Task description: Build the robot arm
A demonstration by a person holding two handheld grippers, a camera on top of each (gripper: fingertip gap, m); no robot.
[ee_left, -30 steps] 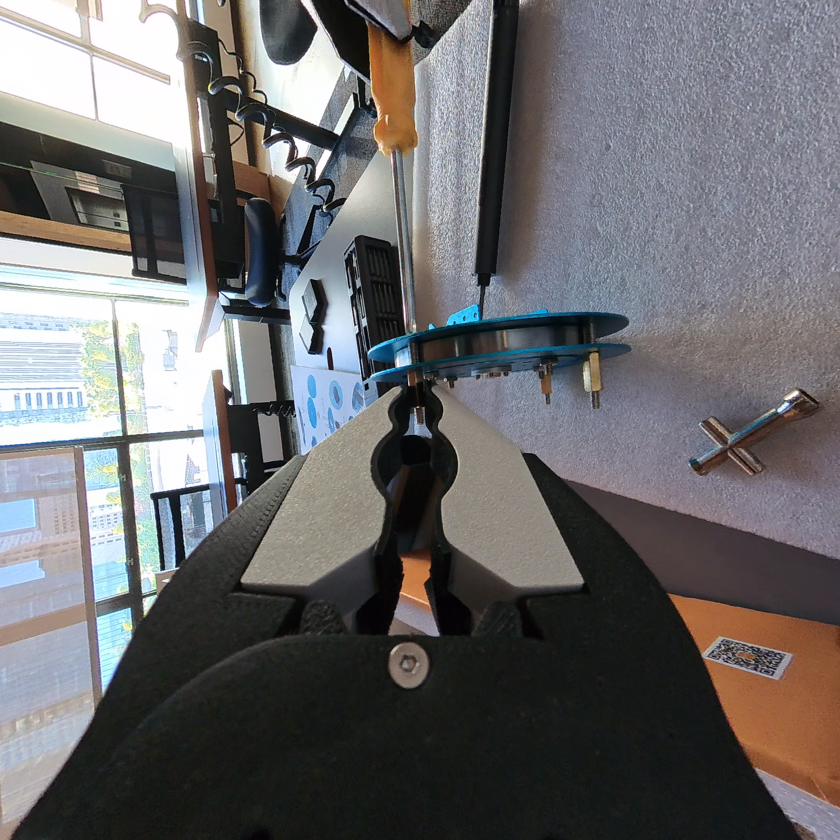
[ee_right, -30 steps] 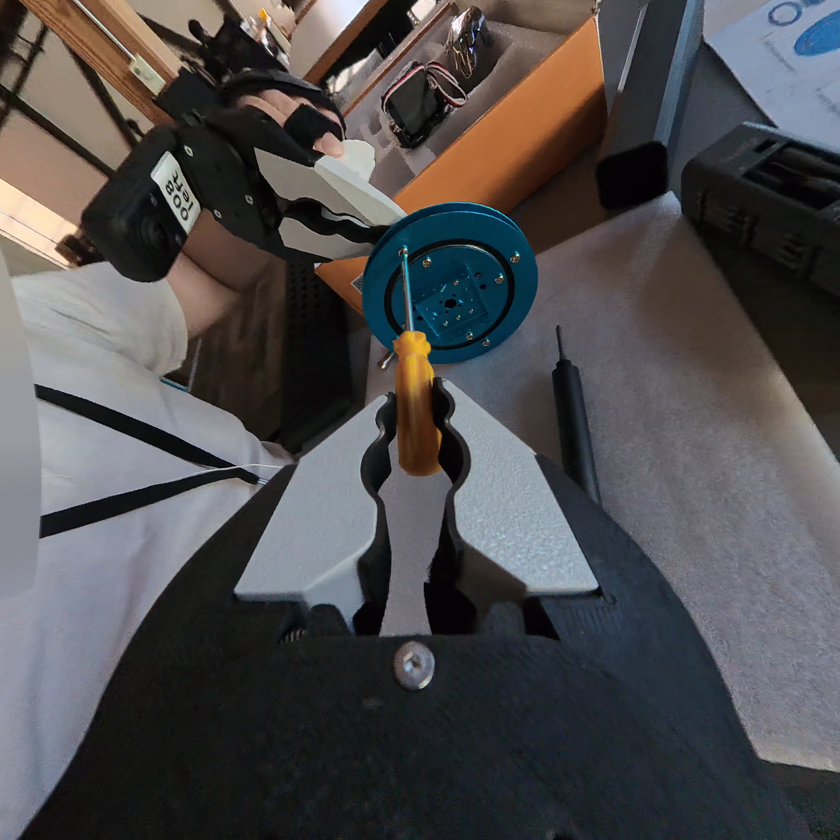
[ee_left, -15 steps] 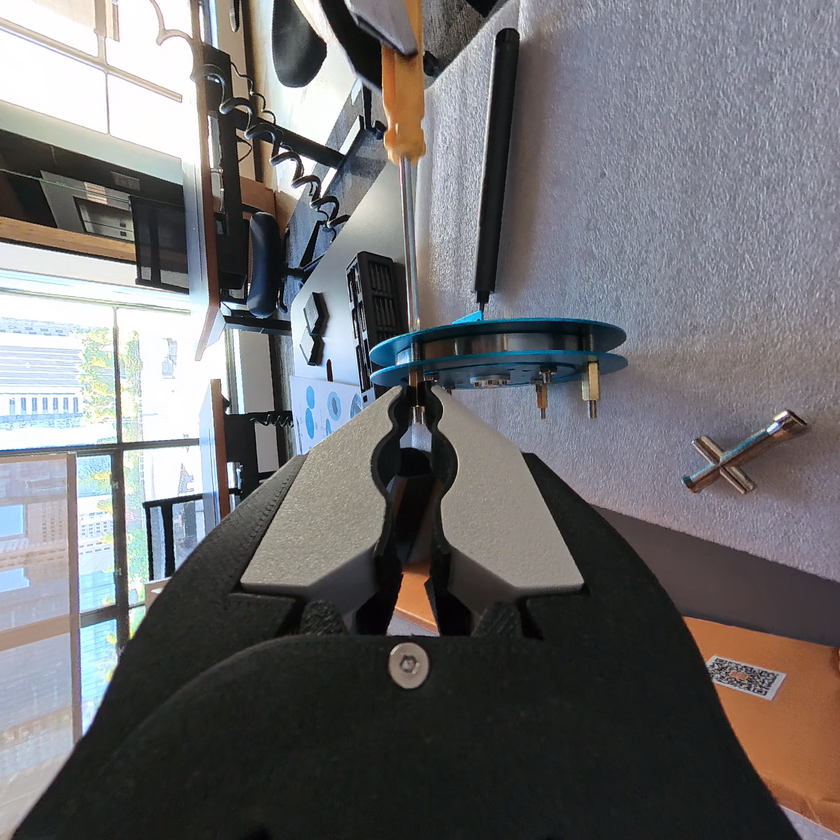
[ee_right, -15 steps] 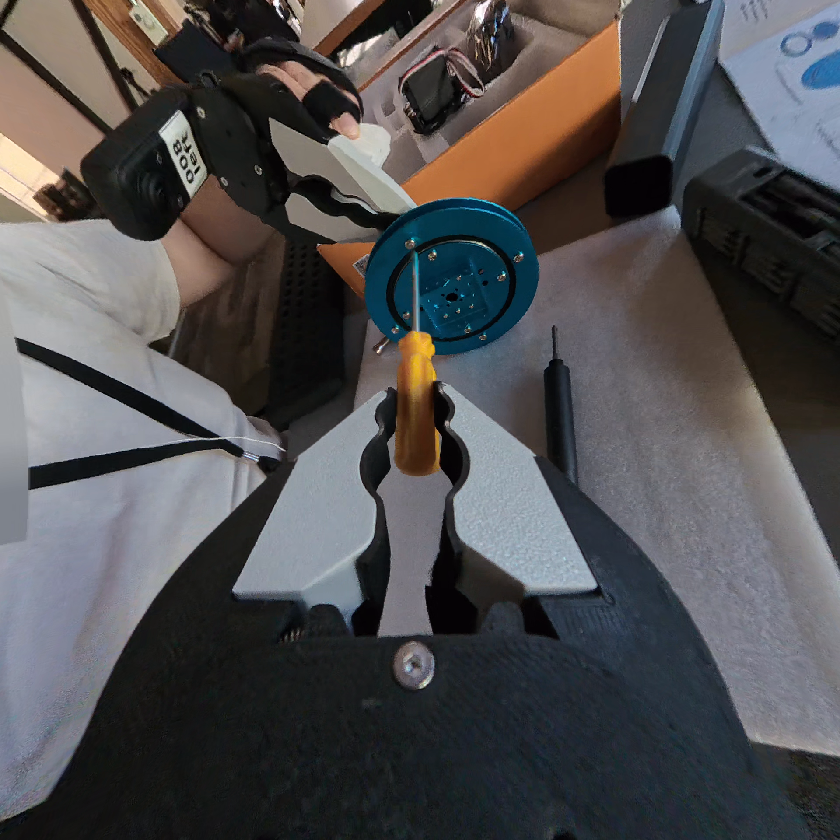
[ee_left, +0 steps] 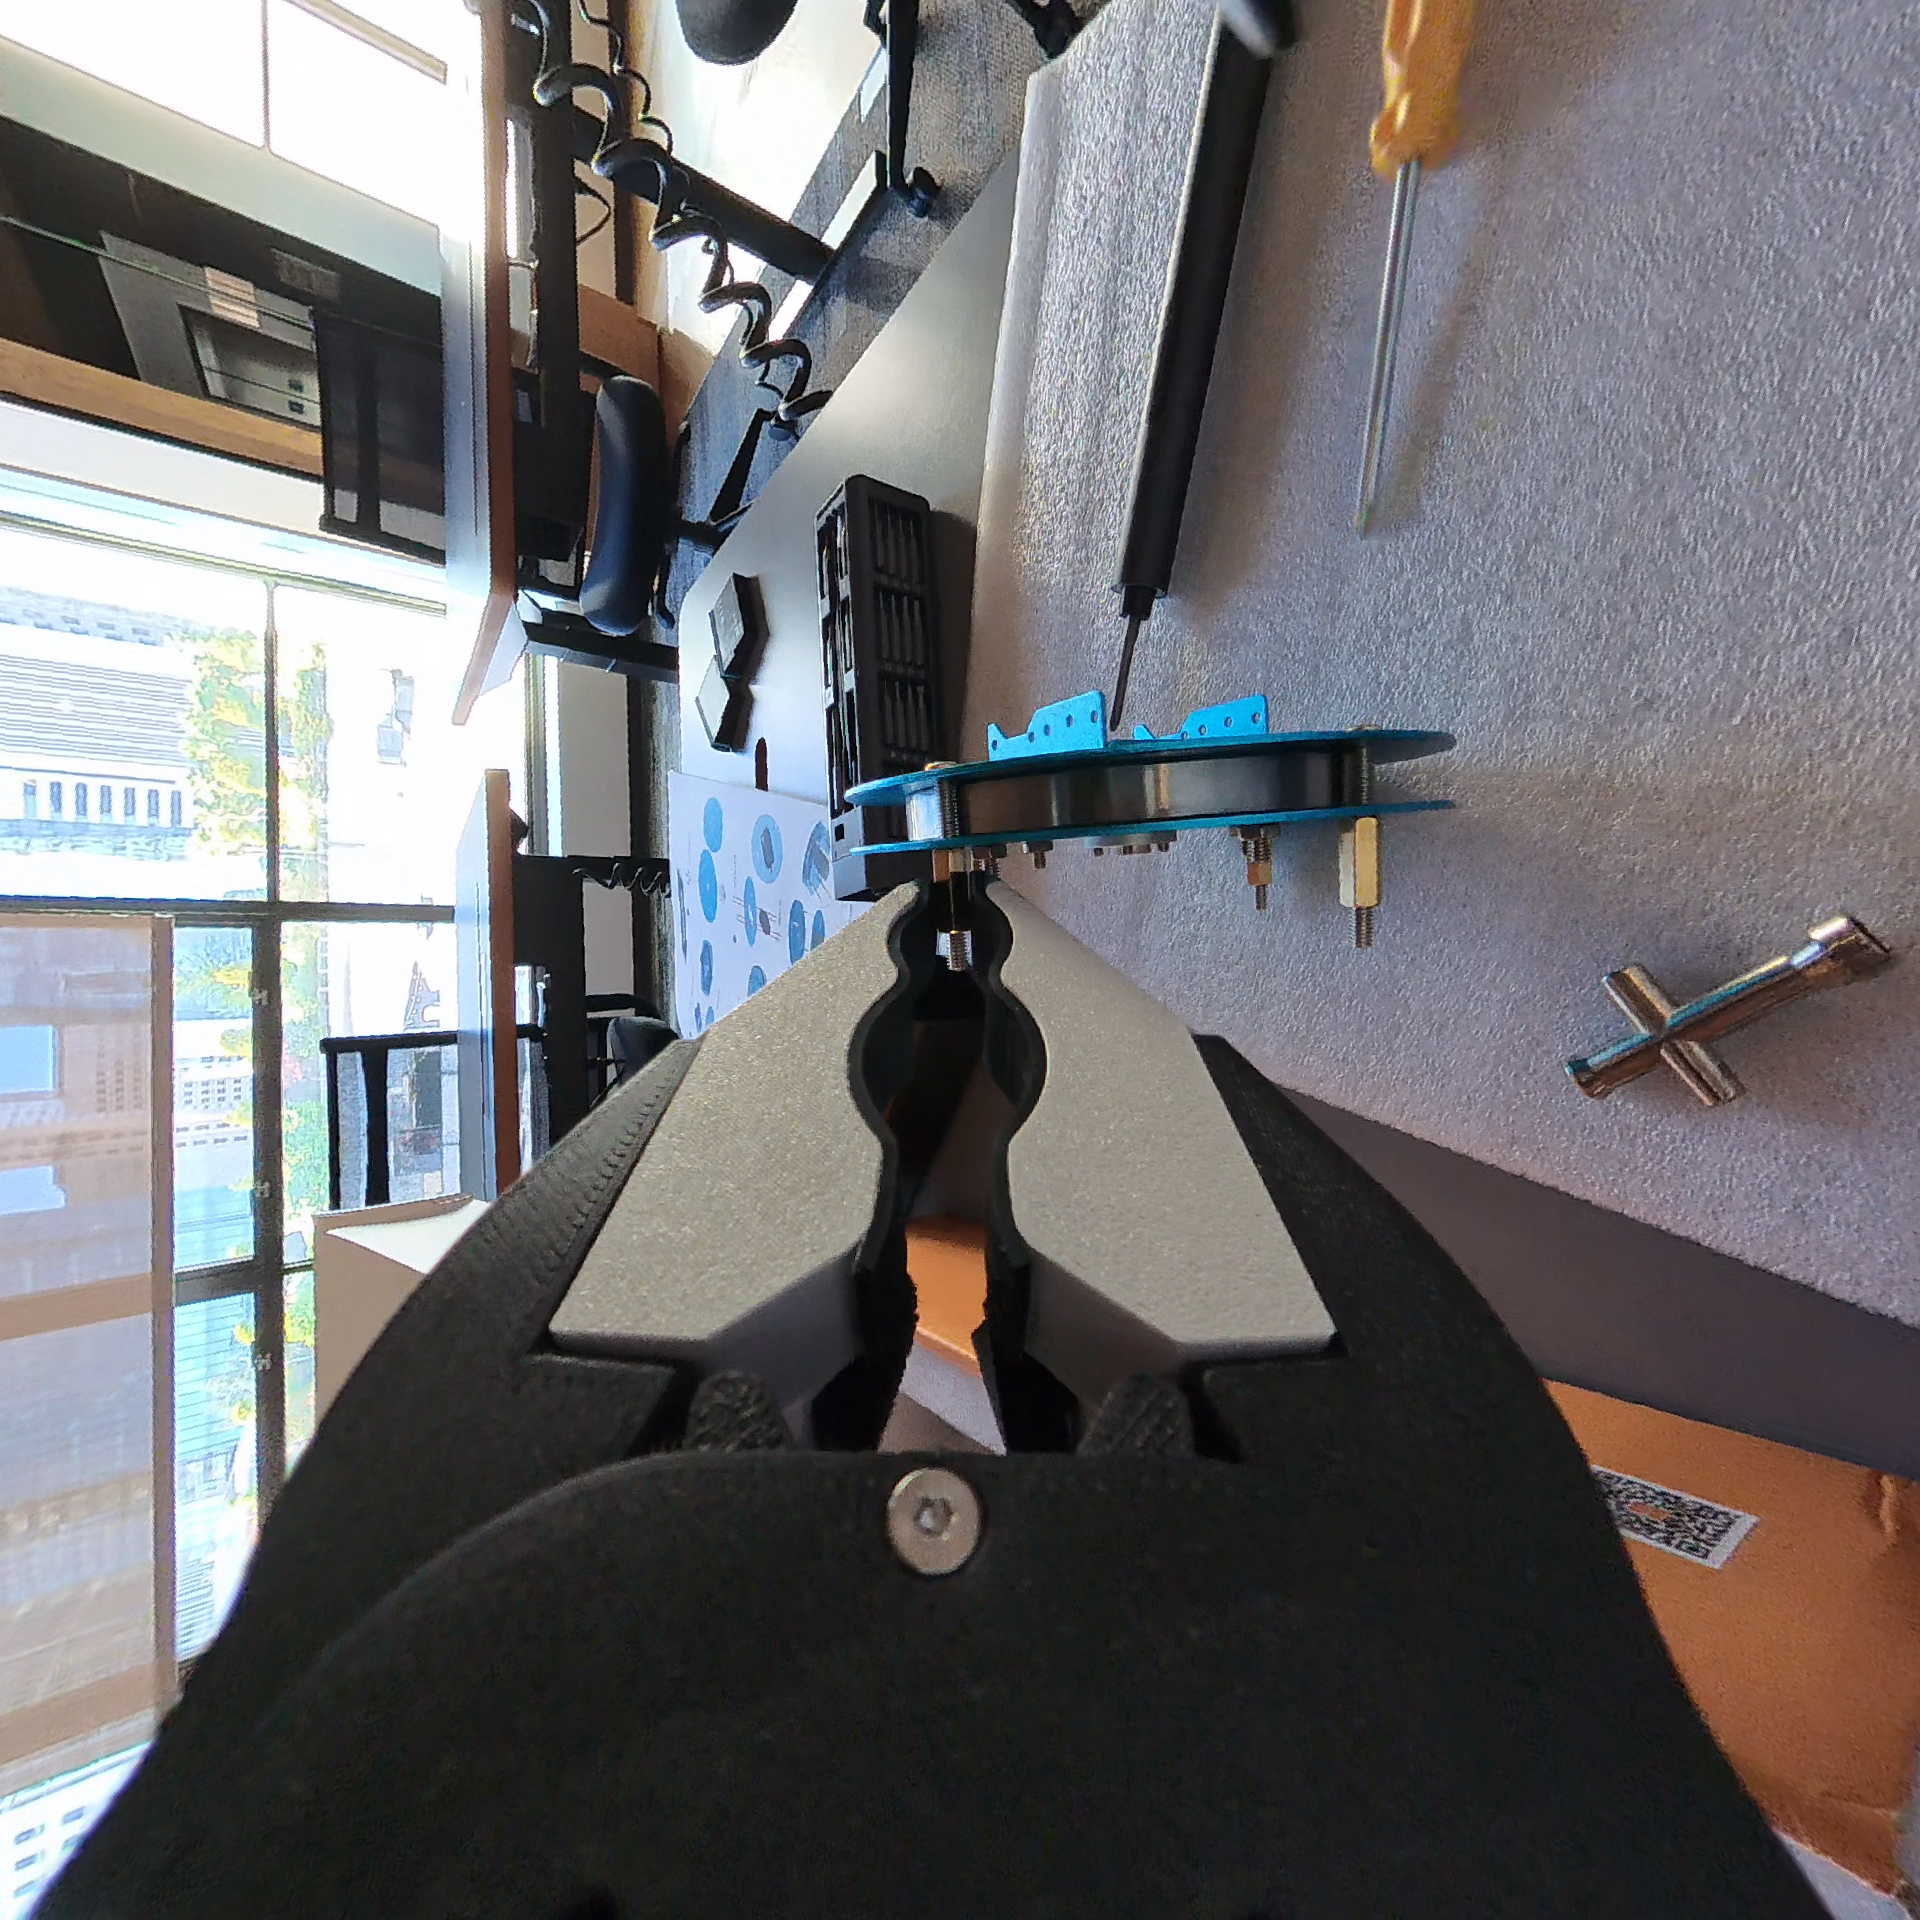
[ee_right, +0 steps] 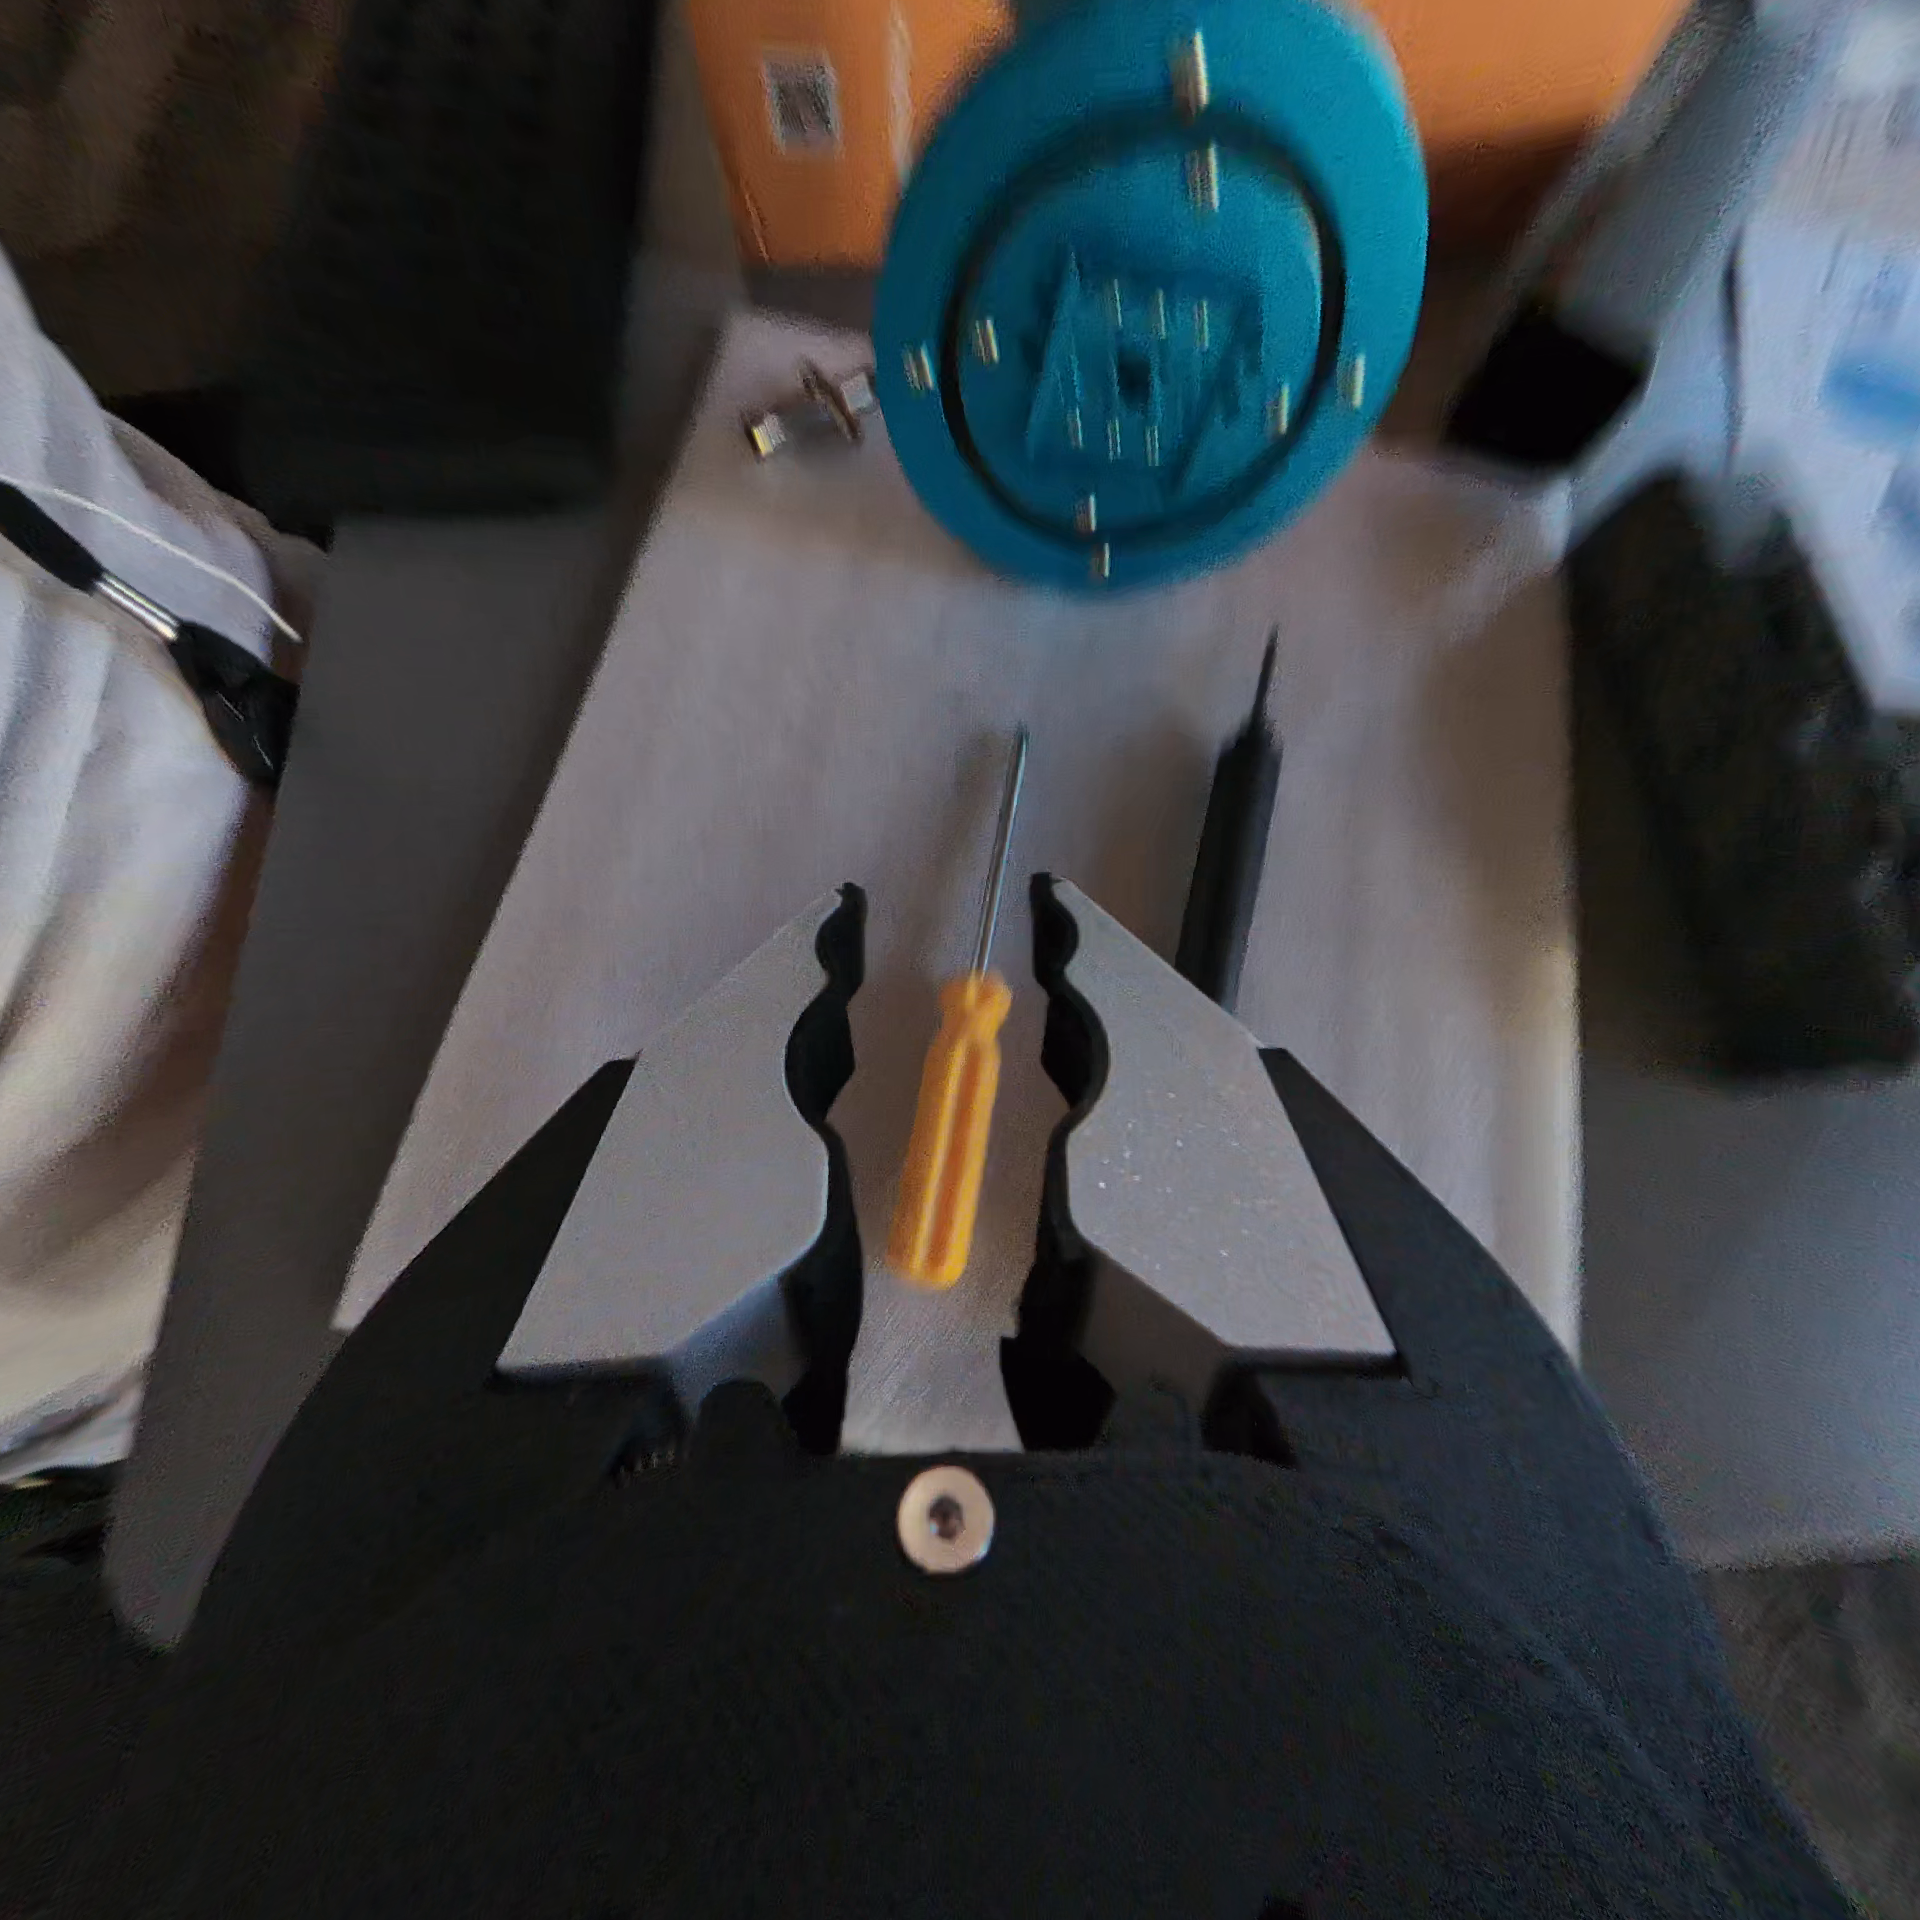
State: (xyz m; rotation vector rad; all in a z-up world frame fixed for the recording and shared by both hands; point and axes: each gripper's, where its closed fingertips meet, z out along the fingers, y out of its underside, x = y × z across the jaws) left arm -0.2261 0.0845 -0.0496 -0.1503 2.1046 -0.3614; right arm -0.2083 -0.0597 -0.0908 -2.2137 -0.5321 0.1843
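My left gripper (ee_left: 954,914) is shut on a brass standoff under the rim of the blue disc assembly (ee_left: 1143,792) and holds the disc on edge above the grey mat (ee_left: 1610,582). The yellow-handled screwdriver (ee_right: 951,1132) lies on the mat between the fingers of my right gripper (ee_right: 945,891), which is open and not touching it. The screwdriver also shows in the left wrist view (ee_left: 1390,343), apart from the disc. The right wrist view is blurred; the blue disc (ee_right: 1143,301) sits beyond the screwdriver's tip.
A black precision screwdriver (ee_left: 1184,343) lies on the mat beside the yellow one. A metal cross wrench (ee_left: 1720,1023) lies near the mat's edge. An orange box (ee_left: 1725,1579) and a black bit case (ee_left: 883,686) border the mat. A person's white shirt (ee_right: 94,883) is at left. Tip to tip, the grippers are about 15 centimetres apart. The metal cross wrench (ee_left: 1720,1023) is closer to my left gripper, around 12 centimetres from its tips; the right tips are 20 centimetres off. It turns up in the right wrist view (ee_right: 802,401) as well.
My right gripper has opened and let go of the yellow screwdriver, which has left the disc and now lies on the mat. My left gripper still holds the disc.
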